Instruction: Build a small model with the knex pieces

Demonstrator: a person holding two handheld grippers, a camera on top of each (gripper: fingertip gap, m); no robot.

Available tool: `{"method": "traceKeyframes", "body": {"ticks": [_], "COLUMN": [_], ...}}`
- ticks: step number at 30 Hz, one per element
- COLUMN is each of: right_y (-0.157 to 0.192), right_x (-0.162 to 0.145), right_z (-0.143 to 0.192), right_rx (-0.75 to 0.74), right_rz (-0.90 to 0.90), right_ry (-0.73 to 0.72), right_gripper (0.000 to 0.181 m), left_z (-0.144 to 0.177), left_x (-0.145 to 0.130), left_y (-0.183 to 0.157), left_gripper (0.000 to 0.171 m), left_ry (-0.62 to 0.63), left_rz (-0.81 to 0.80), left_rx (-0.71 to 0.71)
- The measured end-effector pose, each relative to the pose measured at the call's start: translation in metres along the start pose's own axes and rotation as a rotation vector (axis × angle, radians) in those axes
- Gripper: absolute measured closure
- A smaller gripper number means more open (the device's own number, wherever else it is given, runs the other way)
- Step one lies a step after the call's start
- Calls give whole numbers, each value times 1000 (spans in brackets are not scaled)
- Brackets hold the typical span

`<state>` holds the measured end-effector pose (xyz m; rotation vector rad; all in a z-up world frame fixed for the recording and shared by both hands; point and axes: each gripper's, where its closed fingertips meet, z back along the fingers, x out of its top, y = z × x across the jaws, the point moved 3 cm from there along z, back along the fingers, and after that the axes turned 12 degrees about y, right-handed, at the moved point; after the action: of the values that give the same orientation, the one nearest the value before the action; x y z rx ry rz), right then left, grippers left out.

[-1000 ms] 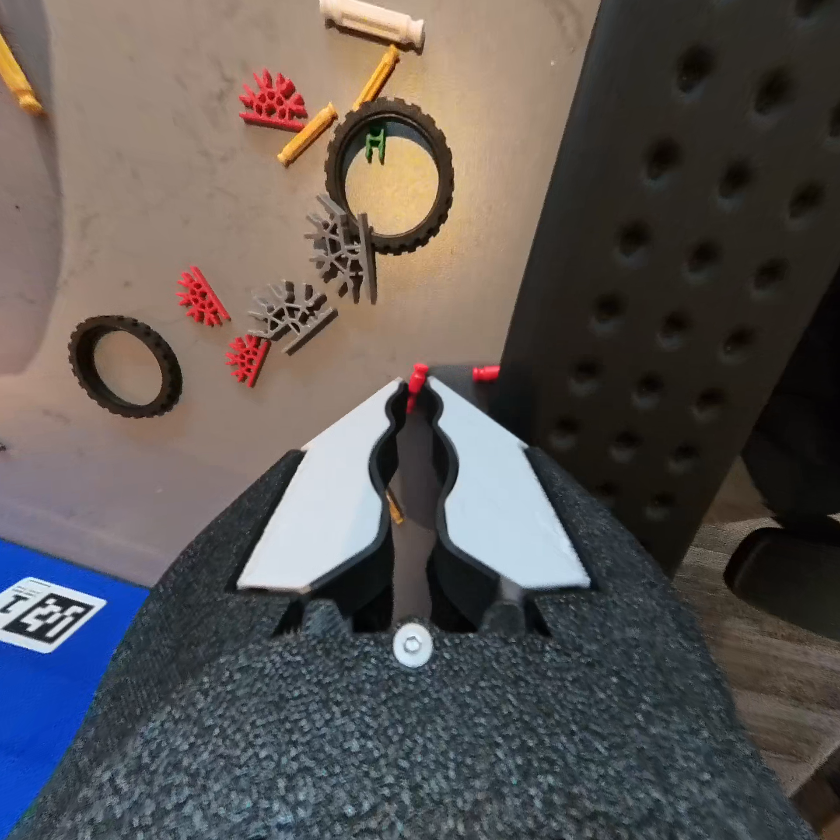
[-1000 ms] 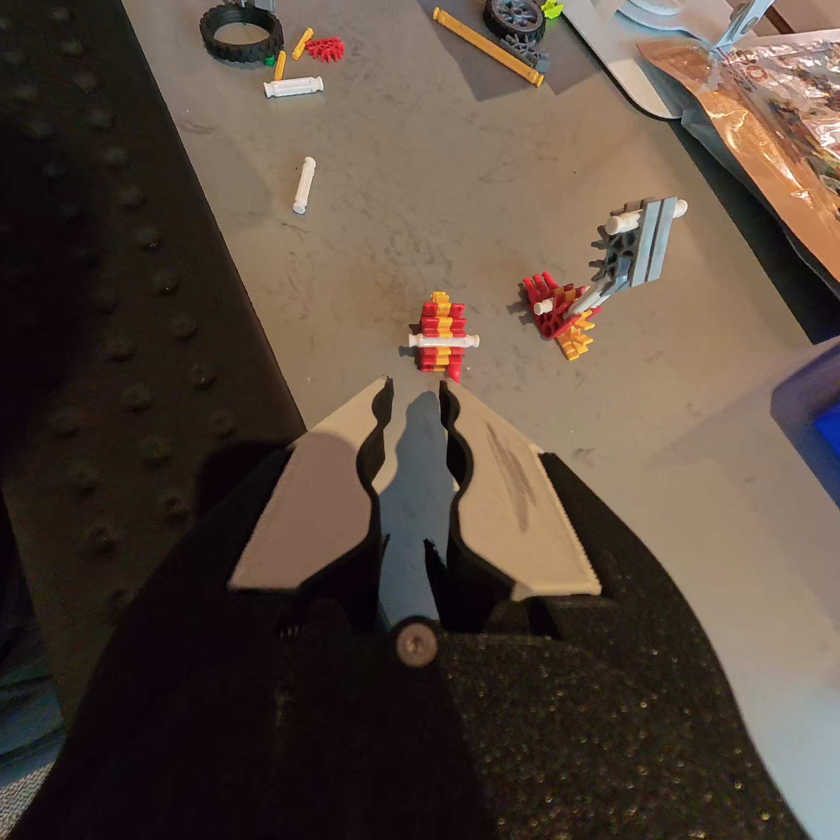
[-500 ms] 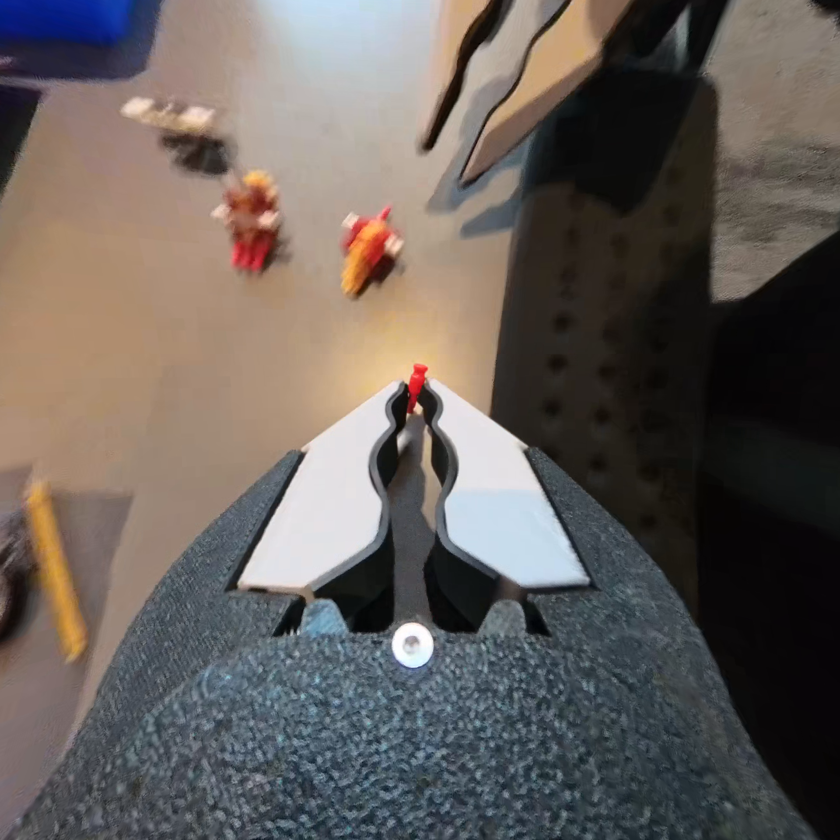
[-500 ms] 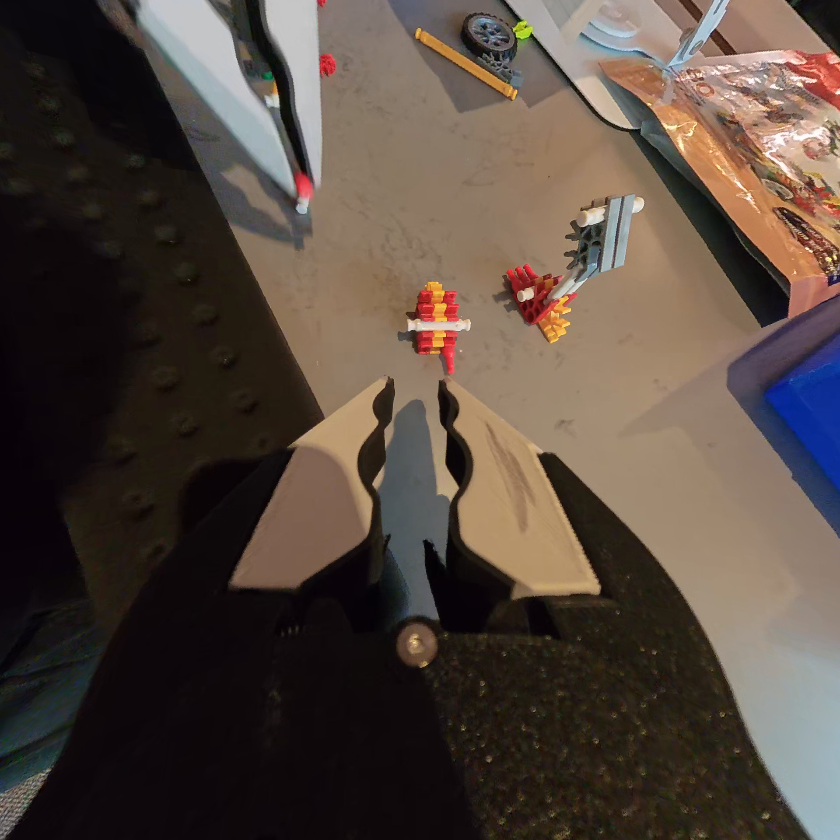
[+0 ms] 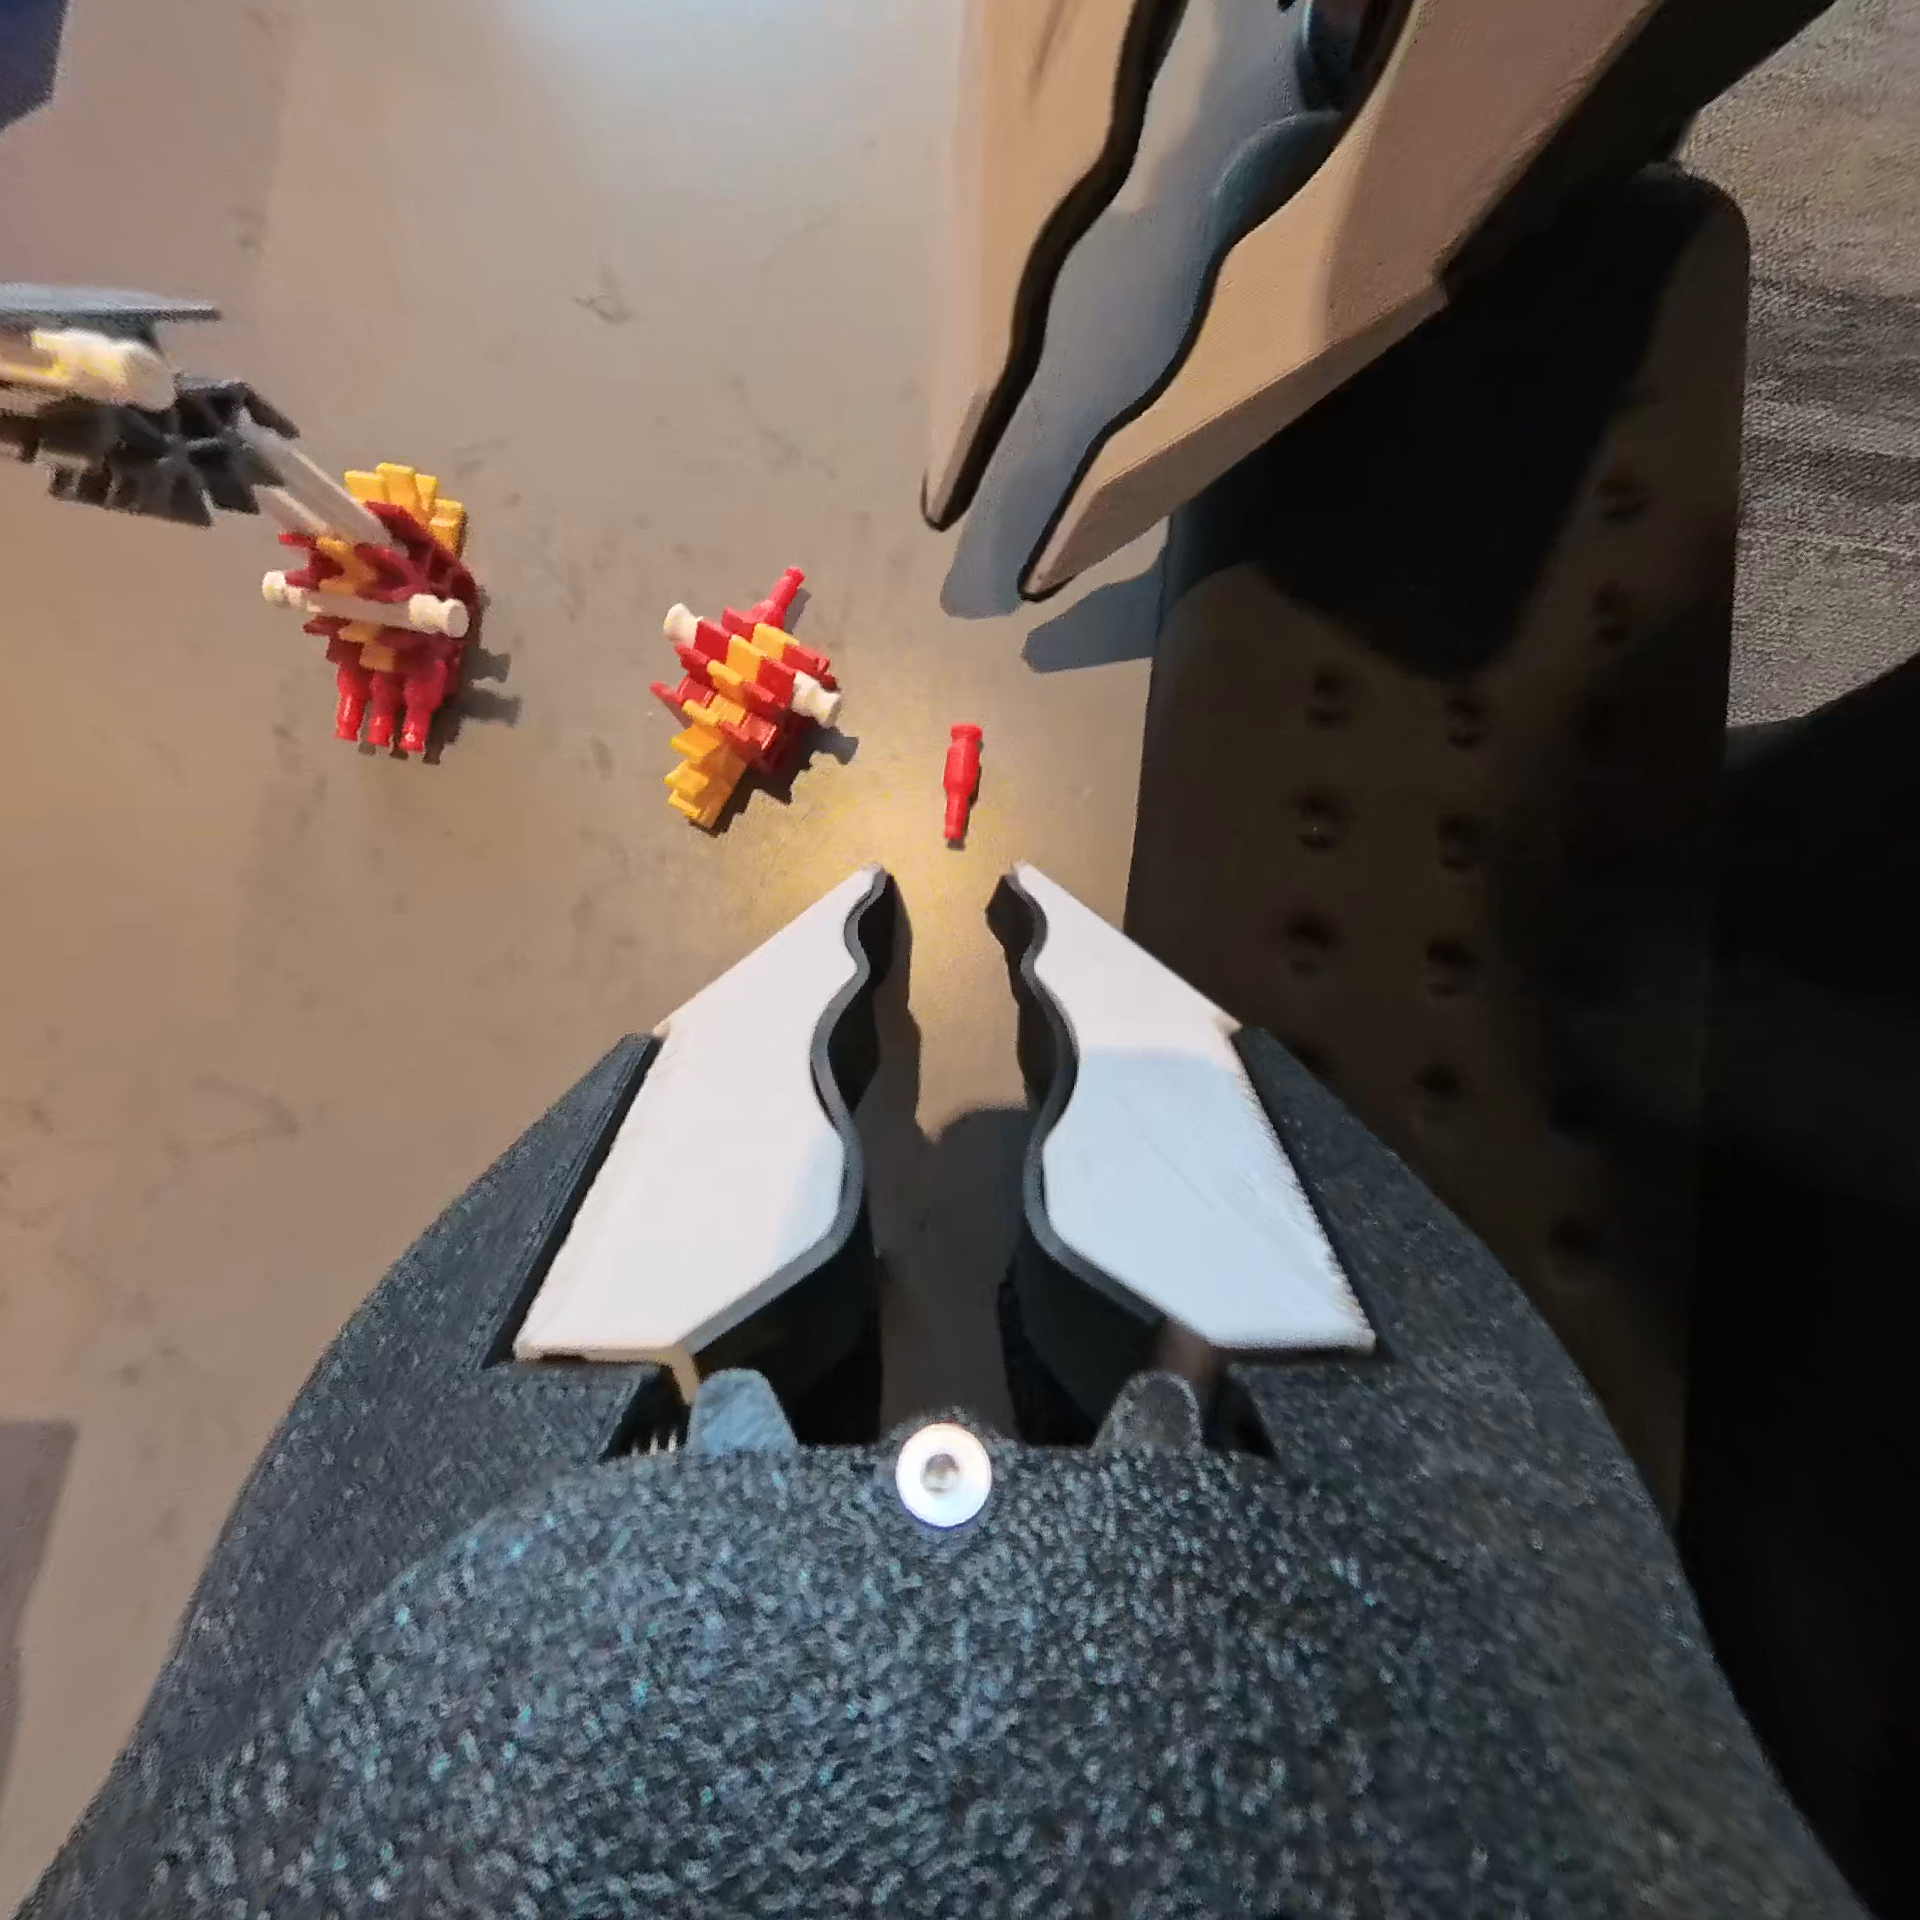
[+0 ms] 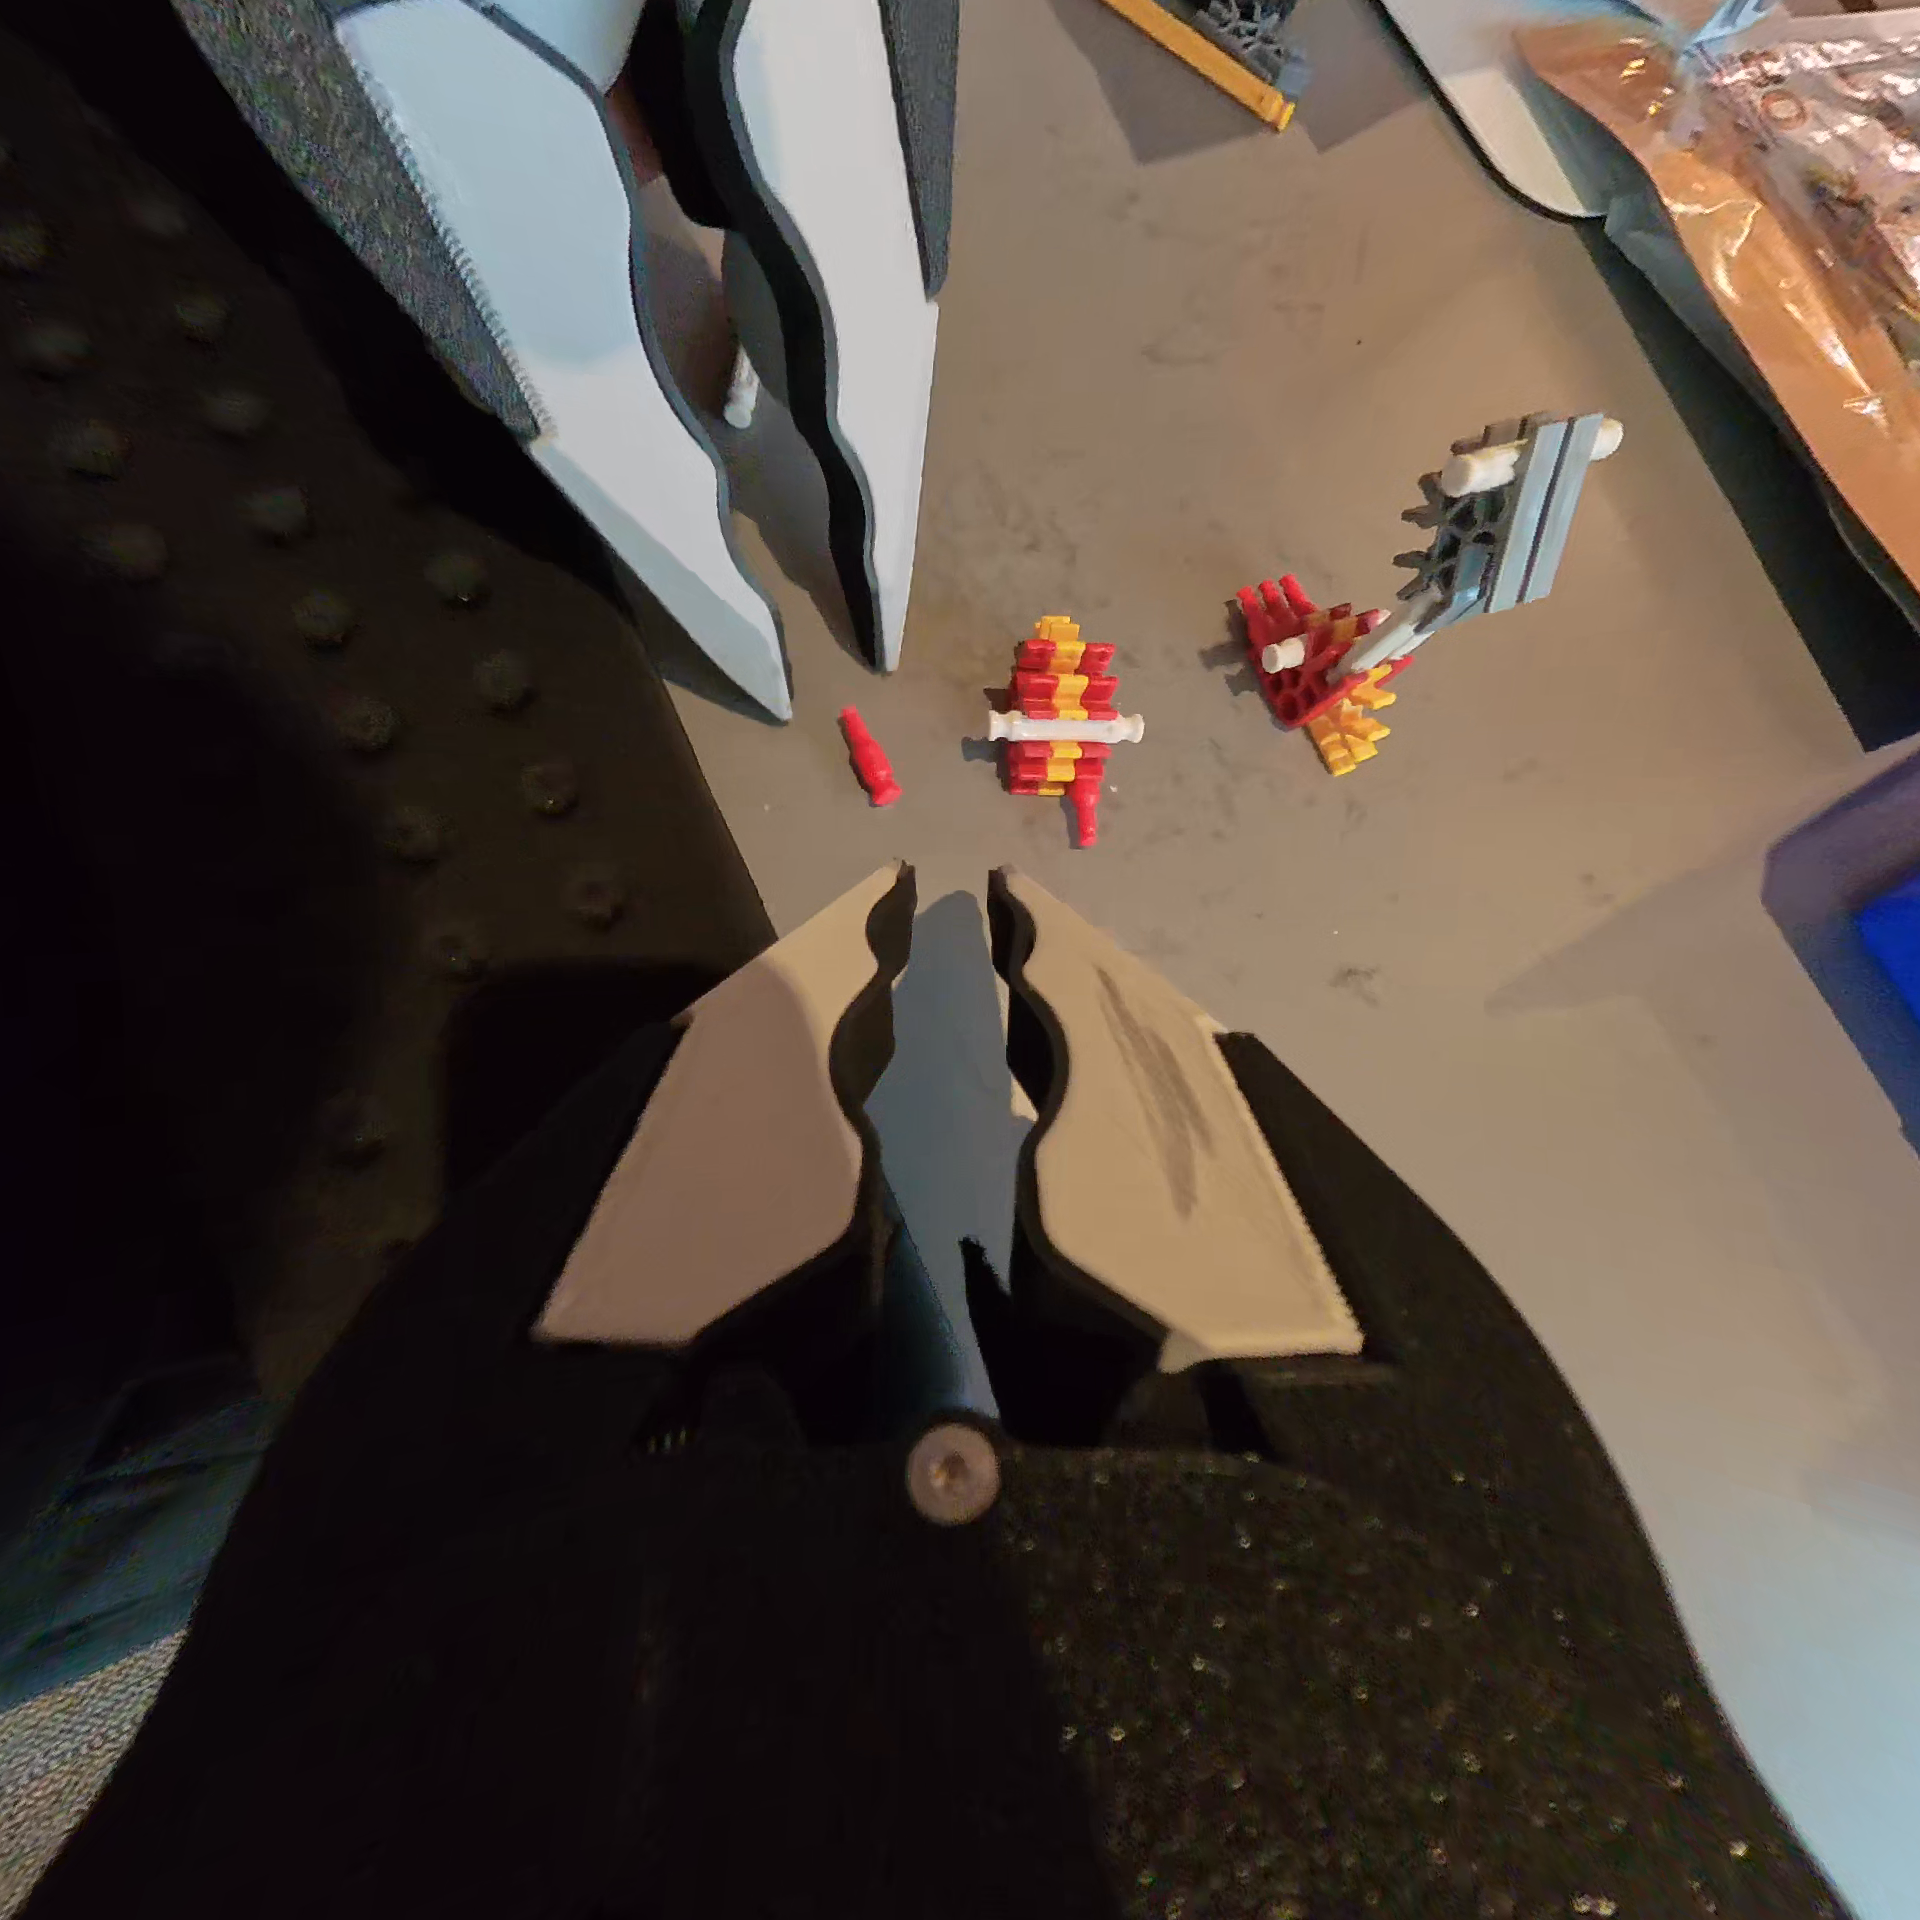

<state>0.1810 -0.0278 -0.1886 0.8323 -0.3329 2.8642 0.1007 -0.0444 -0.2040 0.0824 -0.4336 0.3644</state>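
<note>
red peg [image 5: 961, 779] loose | left claw [image 5: 945, 883] spread | right claw [image 6: 951, 878] spread | foil bag [image 6: 1766, 208] right view only

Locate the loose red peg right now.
The red peg lies free on the table, just ahead of the open left hand-held gripper, between the red-yellow stack and the black mat.

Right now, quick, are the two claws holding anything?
Left claw: open, holding nothing; a small red rod lies on the table just past its tips.
Right claw: open, holding nothing.
</note>
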Motion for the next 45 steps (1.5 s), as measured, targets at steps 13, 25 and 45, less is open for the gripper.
{"method": "traceKeyframes", "body": {"ticks": [13,25,45], "right_y": [6,5,-5], "right_x": [-5,-4,-4], "right_z": [-3,-1,-10], "right_rx": [85,87,151], "right_rz": [-15,-63,-142], "right_ry": [44,-18,46], "right_gripper": [168,168,172], "left_z": [-4,-11,-18], "left_x": [7,20,35], "left_y": [-10,1,-5], "left_gripper": [162,168,167], "left_ry": [-13,-29,-42], "left_rz": [-17,12,-16], "left_rx": [4,129,104]}}
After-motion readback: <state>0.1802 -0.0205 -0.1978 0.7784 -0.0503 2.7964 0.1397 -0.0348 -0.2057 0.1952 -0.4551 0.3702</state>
